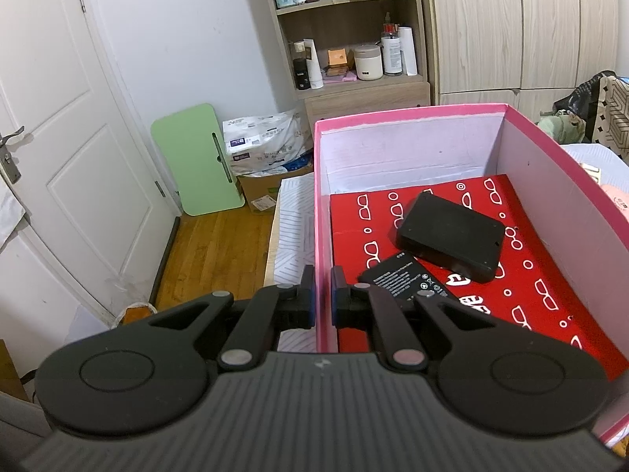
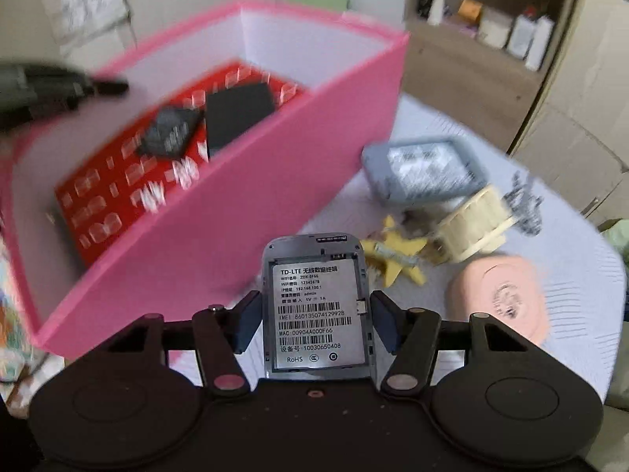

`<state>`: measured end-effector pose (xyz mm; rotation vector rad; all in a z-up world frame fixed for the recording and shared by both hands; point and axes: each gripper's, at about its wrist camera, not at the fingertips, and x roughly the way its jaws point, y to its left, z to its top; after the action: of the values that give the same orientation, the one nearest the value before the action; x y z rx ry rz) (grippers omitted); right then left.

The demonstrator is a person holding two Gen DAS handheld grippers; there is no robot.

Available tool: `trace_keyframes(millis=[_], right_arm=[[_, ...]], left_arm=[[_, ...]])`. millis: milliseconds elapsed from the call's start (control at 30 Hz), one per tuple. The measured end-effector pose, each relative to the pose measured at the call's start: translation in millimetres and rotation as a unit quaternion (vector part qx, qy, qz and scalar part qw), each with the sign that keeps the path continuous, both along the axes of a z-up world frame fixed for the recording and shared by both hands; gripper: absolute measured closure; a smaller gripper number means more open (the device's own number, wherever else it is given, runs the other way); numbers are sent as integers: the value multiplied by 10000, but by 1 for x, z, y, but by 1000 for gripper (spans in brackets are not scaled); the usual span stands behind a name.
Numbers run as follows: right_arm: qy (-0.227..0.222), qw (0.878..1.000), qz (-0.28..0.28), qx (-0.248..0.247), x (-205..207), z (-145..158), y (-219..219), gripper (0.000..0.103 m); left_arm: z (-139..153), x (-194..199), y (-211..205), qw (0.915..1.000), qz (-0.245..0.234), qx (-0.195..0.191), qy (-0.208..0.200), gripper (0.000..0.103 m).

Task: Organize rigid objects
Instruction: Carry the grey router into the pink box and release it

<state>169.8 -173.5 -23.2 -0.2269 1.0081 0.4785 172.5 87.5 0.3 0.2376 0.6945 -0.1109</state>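
Note:
A pink box (image 1: 412, 112) stands open on the table, and my left gripper (image 1: 322, 295) is shut on its near left wall. Inside it lies a red patterned flat box (image 1: 550, 275) with a black rectangular device (image 1: 452, 236) and a thin black battery (image 1: 405, 275) on top. My right gripper (image 2: 316, 322) is shut on a grey pocket router (image 2: 318, 275) with its back cover off, label facing up. It is held above the table just right of the pink box (image 2: 255, 196). That view is blurred around the router.
On the white tablecloth right of the box lie a grey cover (image 2: 424, 173), a cream ring-shaped piece (image 2: 475, 224), a yellow star-shaped item (image 2: 397, 255) and a pink oval case (image 2: 499, 295). Behind are a shelf (image 1: 346, 39), a door (image 1: 59, 157) and a green board (image 1: 196, 161).

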Motion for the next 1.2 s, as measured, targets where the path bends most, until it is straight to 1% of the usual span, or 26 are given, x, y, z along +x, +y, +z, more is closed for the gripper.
trace_keyframes(millis=[67, 133, 167, 200, 267, 300, 367, 400, 467, 567, 633, 667, 733, 767, 833, 867, 933, 967, 1067, 1133, 1200], right_arm=[[-337, 9992, -192, 37, -7, 19, -2, 38], [-739, 9964, -394, 143, -12, 46, -6, 38], [-883, 9950, -425, 211, -13, 54, -7, 38], [-1065, 9927, -439, 363, -16, 70, -7, 38], [-1235, 9897, -371, 617, -13, 86, -1, 38], [-1241, 9891, -205, 765, -13, 96, 8, 38], [-1046, 9897, 134, 964, -10, 101, 26, 38], [-868, 9906, 333, 1004, -5, 100, 37, 38], [-539, 9924, 629, 912, 6, 92, 62, 38], [13, 9939, 902, 629, 21, 67, 97, 38], [471, 9916, 1087, 515, 33, 46, 116, 38], [629, 9904, 1128, 495, 35, 38, 121, 38], [916, 9848, 1386, 506, 40, 24, 134, 38], [956, 9852, 1304, 573, 43, 20, 137, 38], [943, 9867, 1115, 712, 44, 19, 132, 38], [894, 9866, 1104, 800, 42, 22, 127, 38], [694, 9868, 1062, 1010, 36, 34, 112, 34], [620, 9868, 1055, 1065, 34, 40, 110, 34], [106, 9869, 939, 1309, 13, 68, 83, 34], [-166, 9863, 878, 1388, 1, 83, 70, 34], [-300, 9876, 710, 1370, -14, 93, 53, 34]], left_arm=[[0, 0, 0, 10000, 2, 13, -4, 97], [0, 0, 0, 10000, 4, -2, -6, 97], [0, 0, 0, 10000, 6, -13, -9, 97], [0, -1, 0, 10000, 6, -16, -14, 97], [0, 0, 0, 10000, -2, -11, -10, 97], [0, 0, 0, 10000, 1, -8, 1, 97], [0, 0, 0, 10000, 3, -13, -3, 97], [0, 0, 1, 10000, 6, -20, -10, 97], [0, 0, 2, 10000, 3, -46, -23, 97], [1, 1, 5, 9999, 4, -167, 3, 97], [1, 2, 6, 9997, 8, -235, 35, 97], [1, 2, 7, 9997, 11, -252, 44, 97], [1, 1, 7, 9997, 20, -261, 35, 97], [0, 1, 7, 9996, 25, -266, 27, 97], [0, 1, 7, 9997, 22, -260, 12, 97], [0, 1, 7, 9997, 19, -252, 4, 97], [0, 1, 6, 9998, 11, -220, -14, 97], [0, 0, 5, 9998, 8, -204, -24, 97], [0, 0, 4, 9999, 18, -145, -75, 97], [0, 0, 3, 9999, 23, -136, -90, 97], [0, 0, 4, 9998, 24, -164, -82, 97]])
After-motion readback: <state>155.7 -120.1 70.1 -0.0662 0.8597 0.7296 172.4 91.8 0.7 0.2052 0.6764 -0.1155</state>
